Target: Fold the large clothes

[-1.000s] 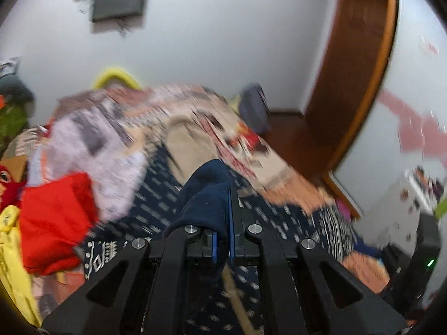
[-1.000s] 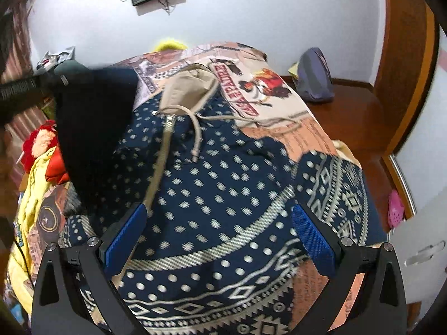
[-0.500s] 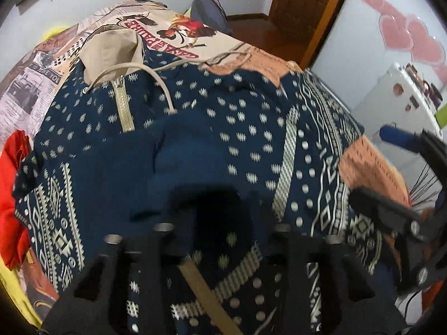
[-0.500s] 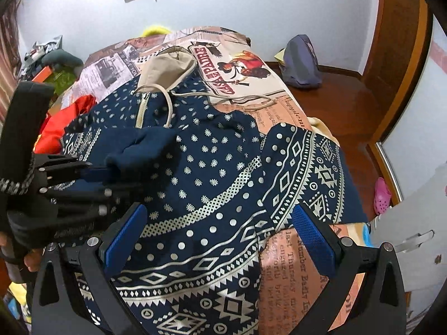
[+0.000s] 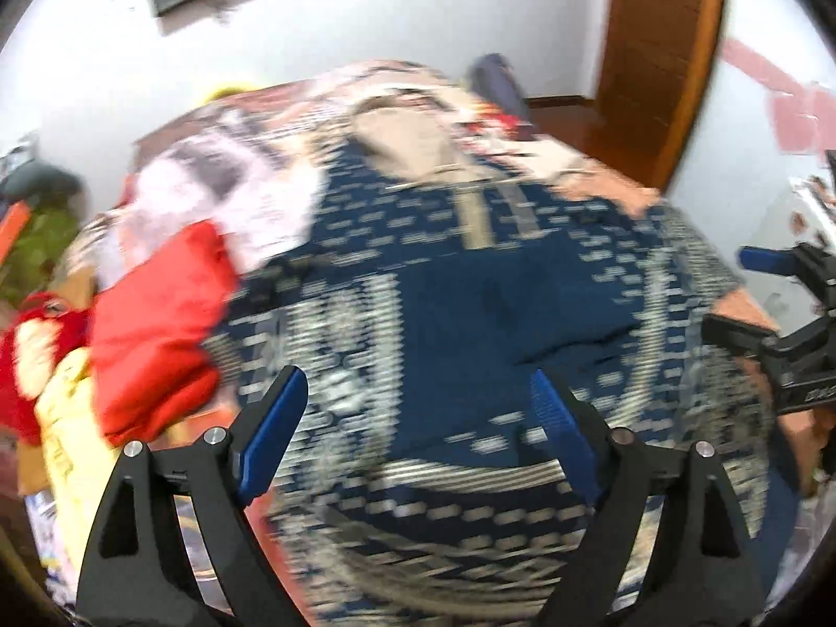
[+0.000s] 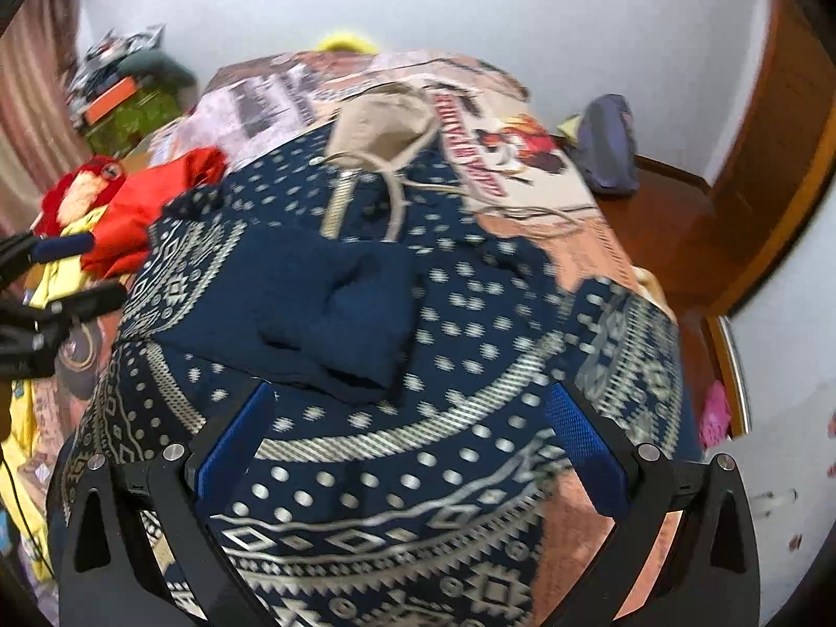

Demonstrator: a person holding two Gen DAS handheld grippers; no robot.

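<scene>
A large navy hoodie [image 6: 470, 324] with white dots, patterned bands and a beige hood [image 6: 386, 120] lies spread over the bed. Its plain dark blue sleeve [image 6: 324, 308] lies folded across the chest. In the blurred left wrist view the same hoodie [image 5: 470, 313] fills the middle. My left gripper [image 5: 418, 418] hovers over it, its jaws opening, with nothing between them. It also shows at the left edge of the right wrist view as dark fingers [image 6: 62, 251]. My right gripper [image 6: 407, 433] stands open above the hoodie's lower hem, holding nothing; its fingers [image 5: 768, 261] show at the right in the left wrist view.
A red garment [image 6: 151, 204] and yellow clothes [image 6: 57, 271] lie at the bed's left side. A printed bedsheet [image 6: 501, 157] covers the bed. A grey-blue bag [image 6: 608, 141] sits on the wooden floor at the back right, near a wooden door [image 5: 658, 52].
My left gripper let go of the dark blue sleeve and opened wide; the sleeve now lies folded across the hoodie's chest. The left gripper drew back toward the left side. The right gripper stayed open.
</scene>
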